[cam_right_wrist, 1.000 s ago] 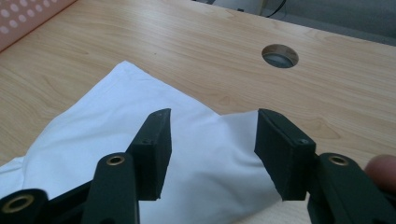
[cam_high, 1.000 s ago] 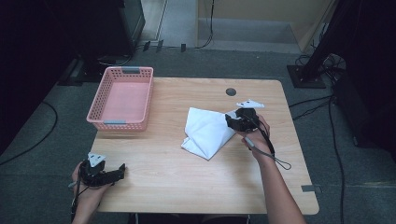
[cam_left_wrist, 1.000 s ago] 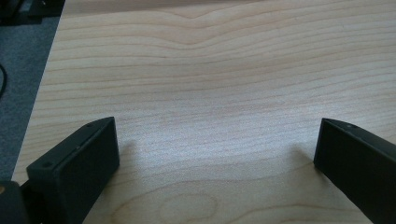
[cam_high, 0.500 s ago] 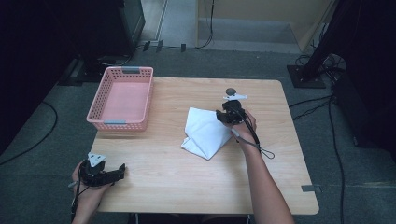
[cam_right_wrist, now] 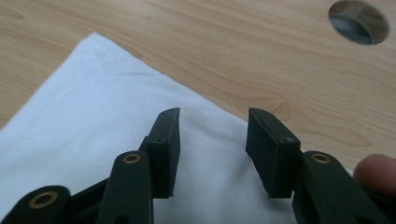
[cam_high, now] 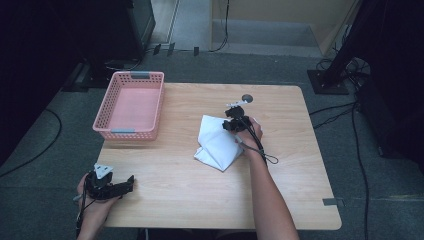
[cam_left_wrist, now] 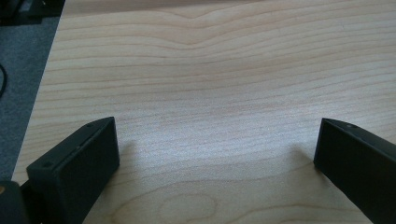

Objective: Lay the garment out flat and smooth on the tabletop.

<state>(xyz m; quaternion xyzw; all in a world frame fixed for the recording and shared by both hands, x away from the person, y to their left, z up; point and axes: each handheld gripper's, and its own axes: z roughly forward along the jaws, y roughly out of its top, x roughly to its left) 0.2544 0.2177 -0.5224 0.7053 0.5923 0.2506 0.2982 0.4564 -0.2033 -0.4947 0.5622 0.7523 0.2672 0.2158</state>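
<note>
In the high view, a white cloth lies folded near the middle of the desk, somewhat toward its far right part, with a pink basket standing at the far left corner and a round cable hole near the far edge. The right gripper sits over the cloth's far right edge, its jaws part-way apart after just closing in, with cloth under them but nothing pinched. The left gripper rests at the near left corner, jaws pointing along the near edge toward the right. In the left gripper view, that gripper's two jaws stand spread wide over bare wood, nothing between them, with the desk's edge and grey floor at the left. In the right gripper view, the right gripper hovers low above the cloth, its jaws moderately spread on either side of a stretch of white fabric near the hem, pads not pressing it; the cable hole shows beyond, at the upper right.
</note>
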